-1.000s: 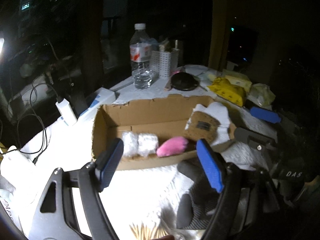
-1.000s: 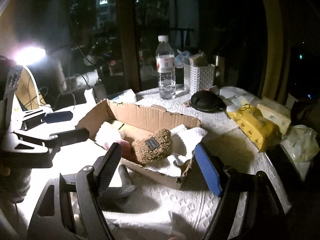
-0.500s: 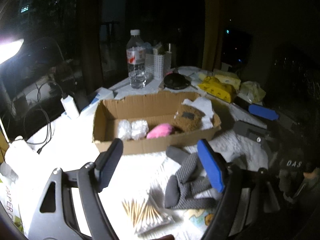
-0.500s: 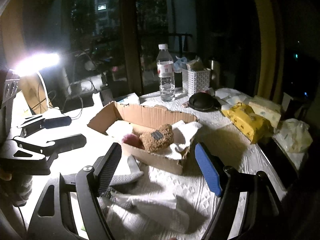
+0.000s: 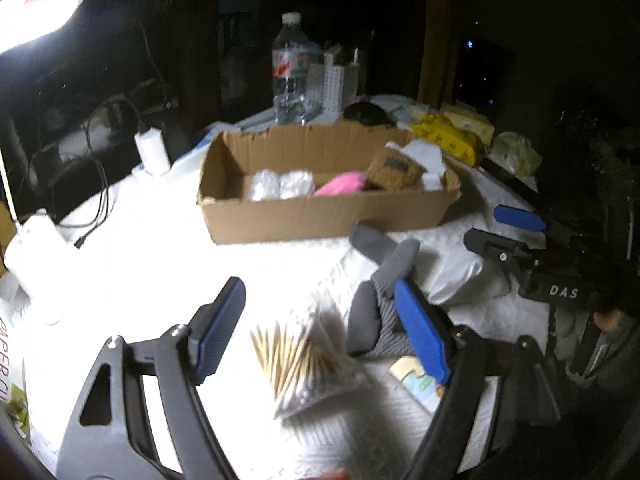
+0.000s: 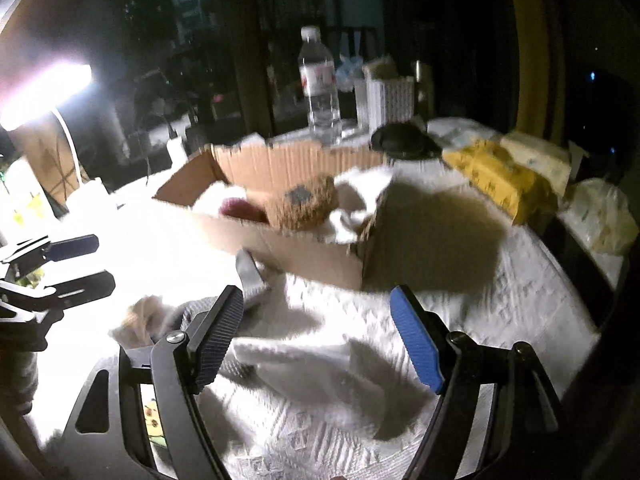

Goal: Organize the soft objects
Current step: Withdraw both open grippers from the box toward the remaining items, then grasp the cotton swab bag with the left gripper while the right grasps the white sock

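Cardboard marks the centre of things: the open box [image 5: 320, 216] on the white-covered desk [image 5: 160, 264] already holds several soft items. Inside it lie two white wrapped bundles [image 5: 280, 188] toward its left end, a pink plush piece [image 5: 344, 184] beside them, then a brown fuzzy item [image 5: 394, 168] resting against a white cloth [image 5: 424, 156] at its right end.

Judging by this, the sorting is well under way but not finished. Just in front of the box a grey knitted glove [image 5: 384, 280] lies on the desk, and in the right wrist view a white towel [image 6: 320, 364] is crumpled in front of the box too. A clear bag of wooden sticks [image 5: 300, 360] also lies in front of the box, though it hardly counts as soft.

Both tools are empty. The left hand-held gripper [image 5: 320, 332] hangs spread wide over the bag of sticks, and the right hand-held gripper [image 6: 316, 336] is likewise spread, poised above the towel.
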Demonstrator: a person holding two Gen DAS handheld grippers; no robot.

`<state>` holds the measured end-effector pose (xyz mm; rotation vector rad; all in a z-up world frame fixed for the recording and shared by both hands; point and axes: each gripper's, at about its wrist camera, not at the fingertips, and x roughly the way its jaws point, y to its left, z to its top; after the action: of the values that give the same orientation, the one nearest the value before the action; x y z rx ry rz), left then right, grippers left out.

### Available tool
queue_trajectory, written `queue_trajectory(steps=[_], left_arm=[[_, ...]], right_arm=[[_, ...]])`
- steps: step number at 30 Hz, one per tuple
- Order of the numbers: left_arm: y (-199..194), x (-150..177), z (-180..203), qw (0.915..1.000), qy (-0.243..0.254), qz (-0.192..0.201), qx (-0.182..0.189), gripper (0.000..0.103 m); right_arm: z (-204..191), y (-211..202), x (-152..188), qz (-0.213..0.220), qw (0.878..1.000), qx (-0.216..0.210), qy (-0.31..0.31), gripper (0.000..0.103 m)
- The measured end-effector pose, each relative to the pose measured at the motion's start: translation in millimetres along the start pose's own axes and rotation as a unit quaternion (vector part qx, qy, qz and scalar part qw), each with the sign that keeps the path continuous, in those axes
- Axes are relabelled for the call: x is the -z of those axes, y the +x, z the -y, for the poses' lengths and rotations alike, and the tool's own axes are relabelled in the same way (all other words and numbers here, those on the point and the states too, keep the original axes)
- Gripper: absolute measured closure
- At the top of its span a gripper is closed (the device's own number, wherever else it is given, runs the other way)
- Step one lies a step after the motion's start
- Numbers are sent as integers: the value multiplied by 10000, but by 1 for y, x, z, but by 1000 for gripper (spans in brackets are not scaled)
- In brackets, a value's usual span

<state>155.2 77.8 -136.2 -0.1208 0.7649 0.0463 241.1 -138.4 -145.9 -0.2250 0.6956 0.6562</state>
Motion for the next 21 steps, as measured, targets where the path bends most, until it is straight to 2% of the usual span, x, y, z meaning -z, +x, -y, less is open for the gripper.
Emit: queue_trajectory(steps=[5,9,18,21], left_arm=[[8,14,-9,9997,-135,-183,-52,25],[14,22,-12,9994,-110,-309,-78,25],[25,33,-17,9983,-157,-519,-217,25],[31,37,-19,9977,-158,-608,-241,25]], right_arm=[[-6,8,22,-286,9993,169,-177,24],[-3,8,39,-445,9988,165,-78,24],[-3,10,53,-539,9984,163,54,24],[-8,8,55,-486,9987,117,-34,32]])
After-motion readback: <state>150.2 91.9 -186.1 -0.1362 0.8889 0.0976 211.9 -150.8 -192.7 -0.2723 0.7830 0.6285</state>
